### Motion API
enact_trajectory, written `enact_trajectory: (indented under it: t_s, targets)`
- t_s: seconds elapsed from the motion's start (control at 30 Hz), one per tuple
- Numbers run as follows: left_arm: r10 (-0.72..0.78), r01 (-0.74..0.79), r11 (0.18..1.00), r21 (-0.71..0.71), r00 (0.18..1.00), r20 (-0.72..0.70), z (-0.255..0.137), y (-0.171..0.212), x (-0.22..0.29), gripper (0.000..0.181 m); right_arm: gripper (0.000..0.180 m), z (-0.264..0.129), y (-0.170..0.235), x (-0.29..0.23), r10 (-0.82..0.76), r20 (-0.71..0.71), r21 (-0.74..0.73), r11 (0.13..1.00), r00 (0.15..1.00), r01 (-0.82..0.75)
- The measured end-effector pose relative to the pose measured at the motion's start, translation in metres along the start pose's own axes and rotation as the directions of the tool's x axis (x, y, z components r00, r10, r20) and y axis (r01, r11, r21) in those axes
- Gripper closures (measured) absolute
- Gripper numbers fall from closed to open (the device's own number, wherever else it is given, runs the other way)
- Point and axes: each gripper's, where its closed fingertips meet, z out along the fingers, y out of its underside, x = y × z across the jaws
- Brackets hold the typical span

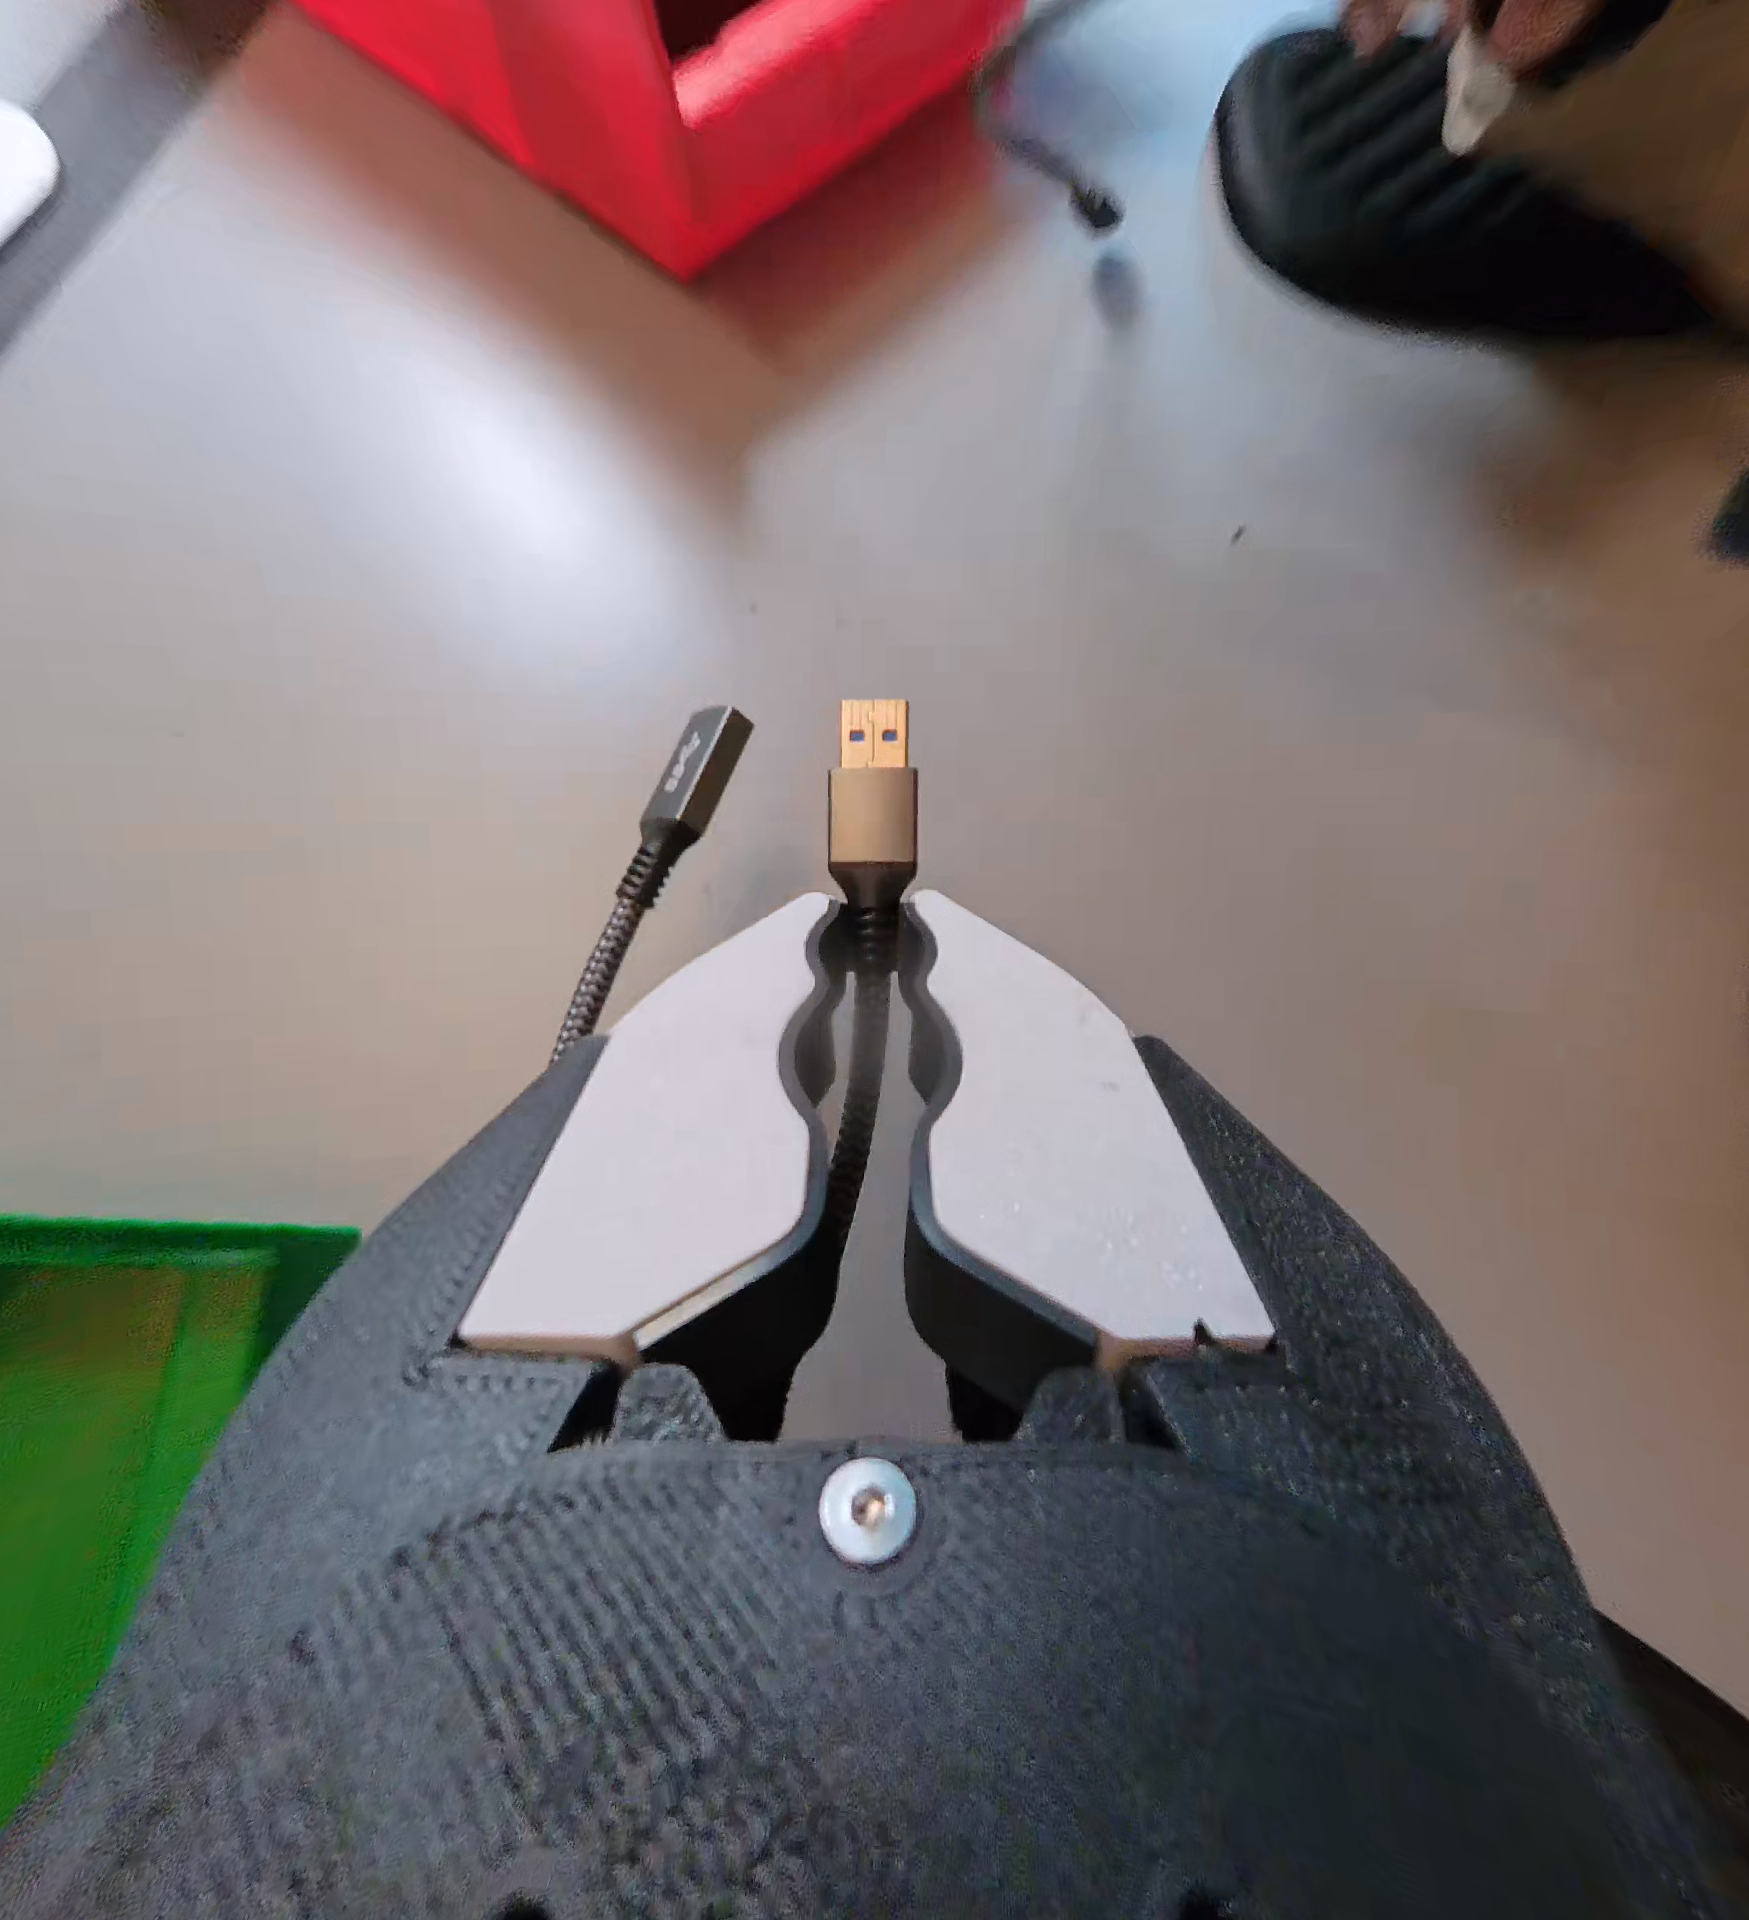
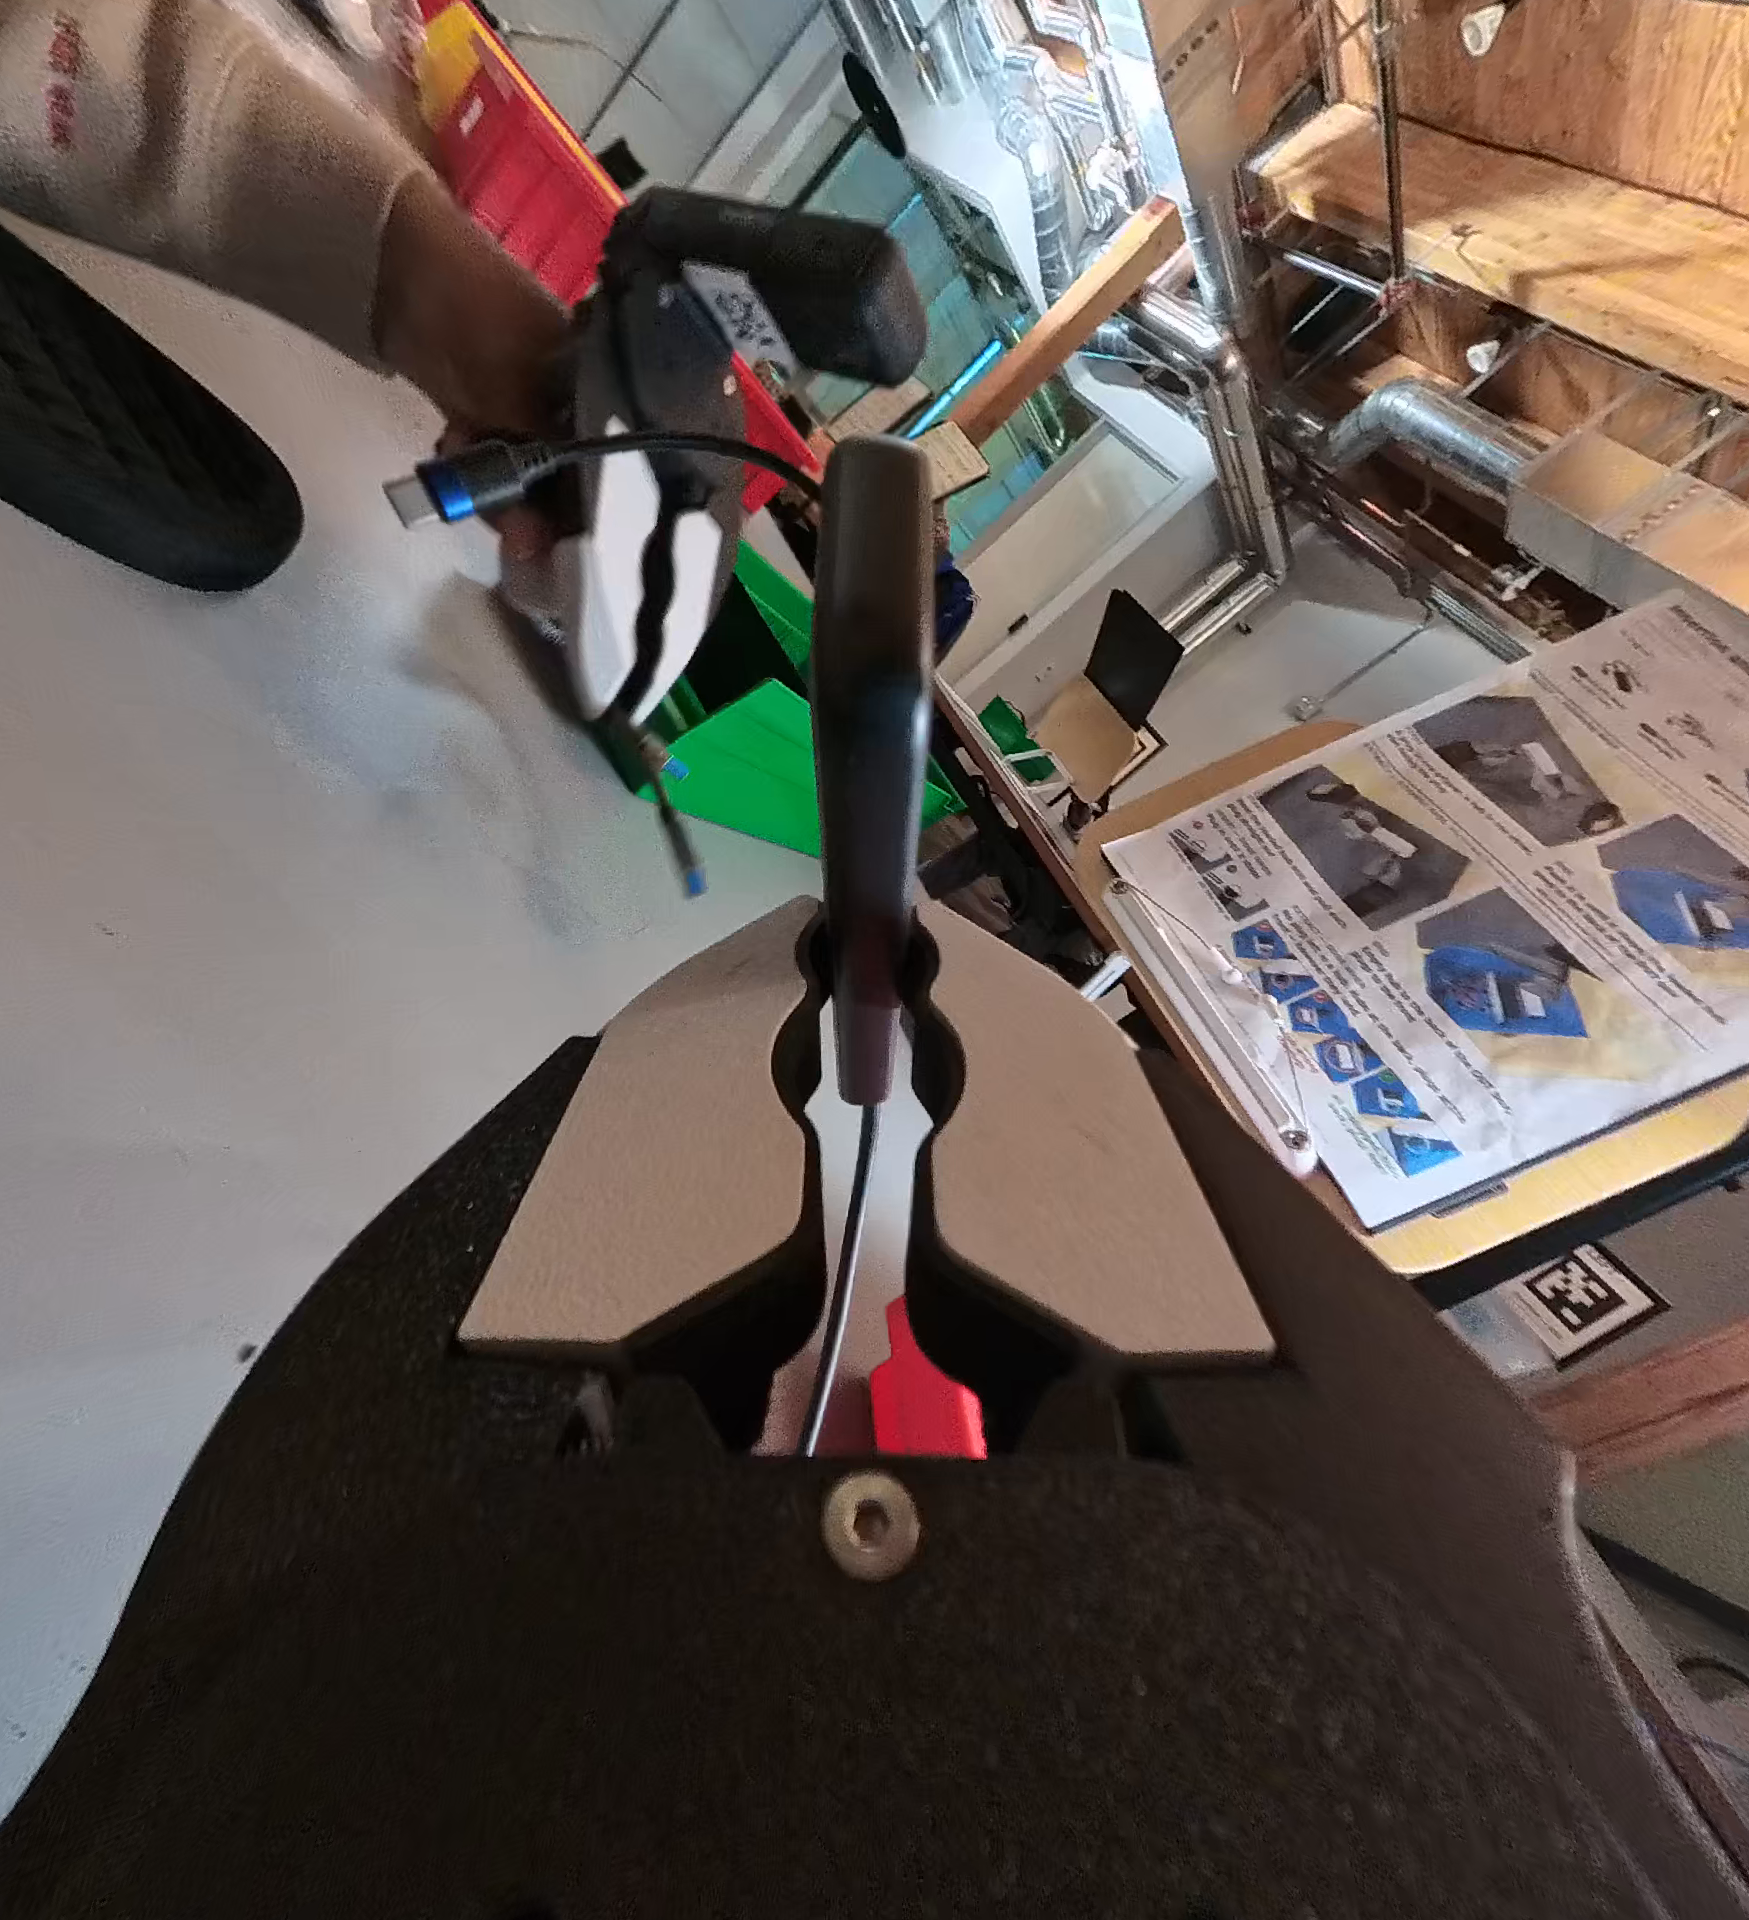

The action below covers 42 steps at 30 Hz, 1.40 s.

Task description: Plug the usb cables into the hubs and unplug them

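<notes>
In the left wrist view my left gripper point(image 1: 872, 906) is shut on a black braided USB cable point(image 1: 859, 1081), just behind its gold USB-A plug point(image 1: 872, 790), which points forward above the grey table point(image 1: 1161, 727). The cable's dark grey other connector point(image 1: 698, 769) sticks out to the left of the fingers. In the right wrist view my right gripper point(image 2: 868, 940) is shut on a slim dark USB hub point(image 2: 870, 675) held upright. A thin cable point(image 2: 849, 1247) runs back between the fingers. The left gripper point(image 2: 631, 707) shows farther off, left of the hub, with cable ends hanging below it.
A red box point(image 1: 641, 114) stands at the far side and a green bin point(image 1: 70, 1434) at the near left. A black ribbed pad point(image 1: 1421, 197) lies far right. A blue-ringed plug point(image 2: 444, 494) on a thin cable hangs near the hub's top. Printed sheets point(image 2: 1472, 883) lie on a board at the right.
</notes>
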Motion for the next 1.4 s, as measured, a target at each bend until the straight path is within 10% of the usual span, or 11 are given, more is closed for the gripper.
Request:
enact_trajectory:
  t_s: [0.03,0.43,1.4]
  targets:
    - [-0.012,0.012,1.000,0.025,1.000,-0.021,-0.009,-0.007,0.004,0.171,0.167,0.001,0.000,-0.003,-0.002,0.012,-0.001,1.000,1.000,0.002]
    - [-0.014,-0.045,0.983,-0.178,0.949,-0.314,-0.006,-0.042,0.084,0.171,0.167,0.019,0.017,-0.058,-0.232,0.203,-0.107,0.960,0.951,0.257]
    - [-0.023,-0.094,0.958,-0.272,0.916,-0.400,0.035,-0.041,0.103,0.172,0.168,0.023,0.017,-0.077,-0.341,0.239,-0.107,0.921,0.909,0.374]
